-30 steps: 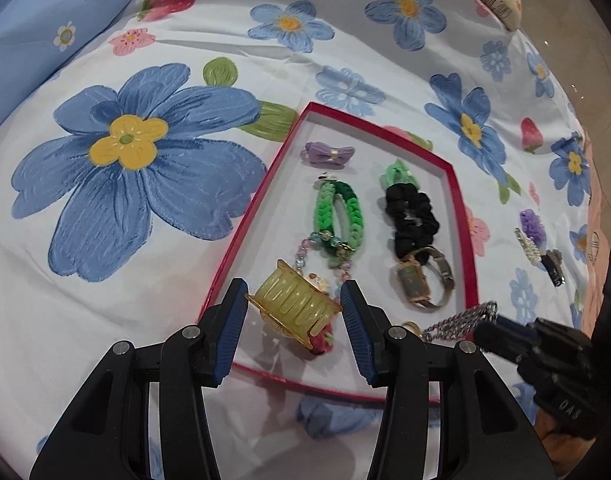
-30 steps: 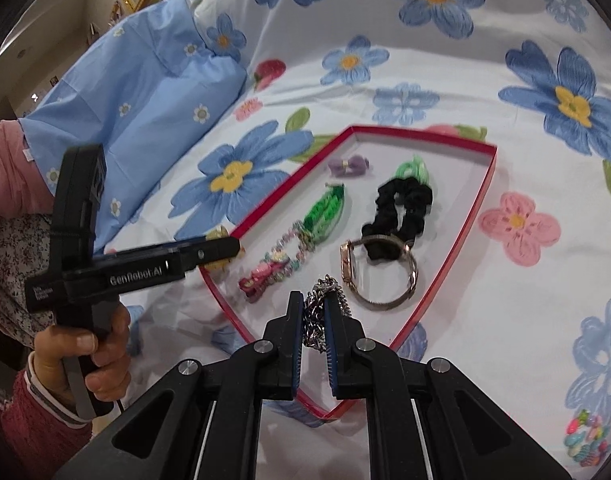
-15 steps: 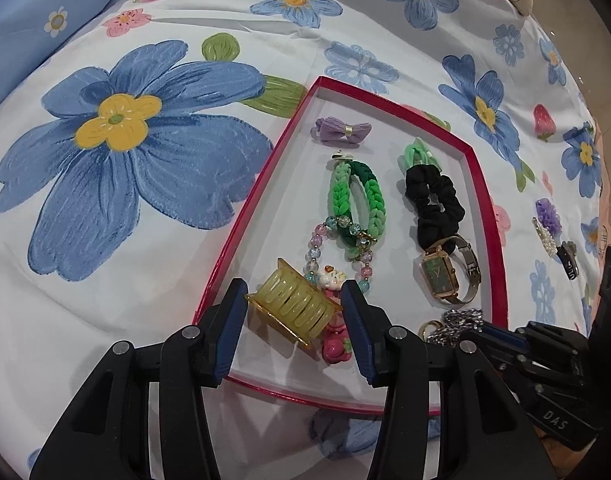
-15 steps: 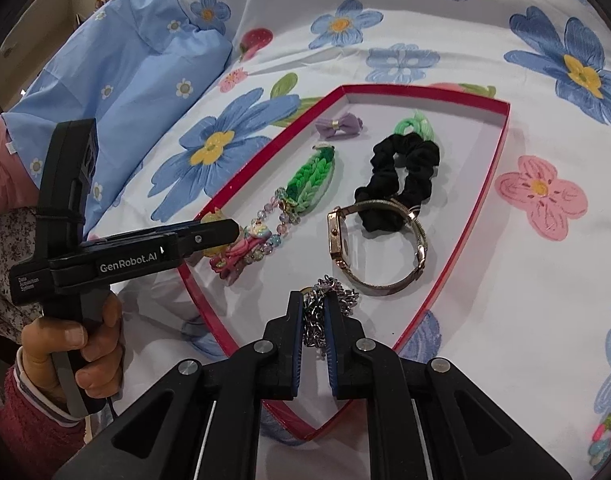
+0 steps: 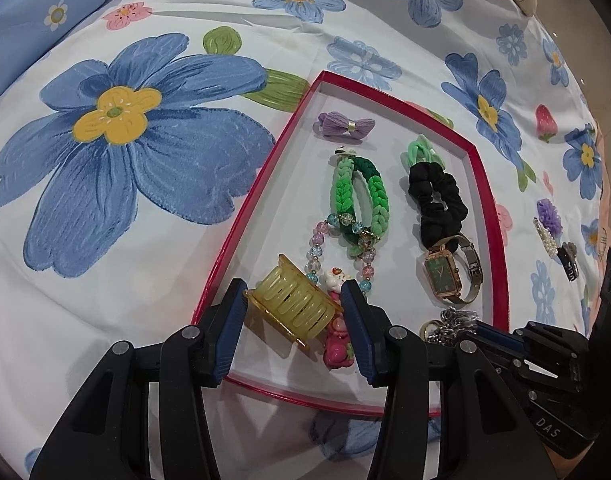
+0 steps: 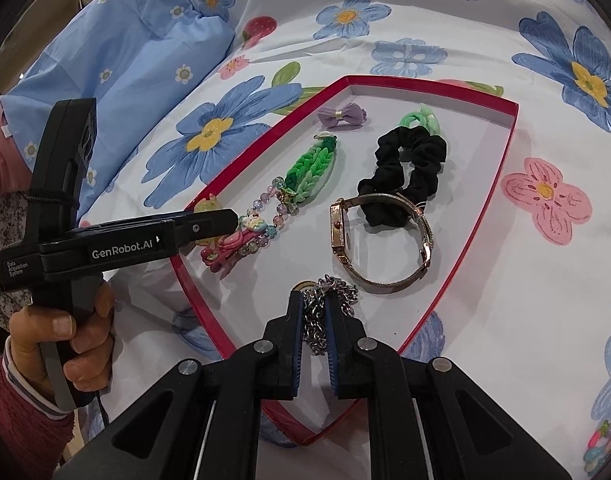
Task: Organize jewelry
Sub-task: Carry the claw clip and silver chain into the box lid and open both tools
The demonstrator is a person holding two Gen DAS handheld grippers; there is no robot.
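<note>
A red-rimmed white tray (image 5: 265, 184) (image 6: 501, 168) lies on the flowered bedsheet. My left gripper (image 5: 293, 312) is shut on a yellow hair claw (image 5: 291, 306) low over the tray's near-left corner, beside a bead bracelet (image 5: 319, 248) and a pink clip (image 5: 337, 354). My right gripper (image 6: 315, 308) is shut on a silver chain (image 6: 339, 288), its end touching the tray floor near the gold watch (image 6: 381, 240). The tray also holds a green braided band (image 5: 357, 196), a black scrunchie (image 5: 437, 204) and a purple bow (image 5: 345, 126).
Loose pieces lie on the sheet right of the tray: a purple hair tie (image 5: 549, 214), a pearl clip (image 5: 547, 238) and a dark clip (image 5: 569, 260). A blue pillow (image 6: 117, 52) lies at the left. A colourful bead item (image 6: 599, 444) lies at the lower right.
Both grippers have come lower and closer over the tray. The chain now reaches the tray floor near the watch. The hair claw stays gripped.
</note>
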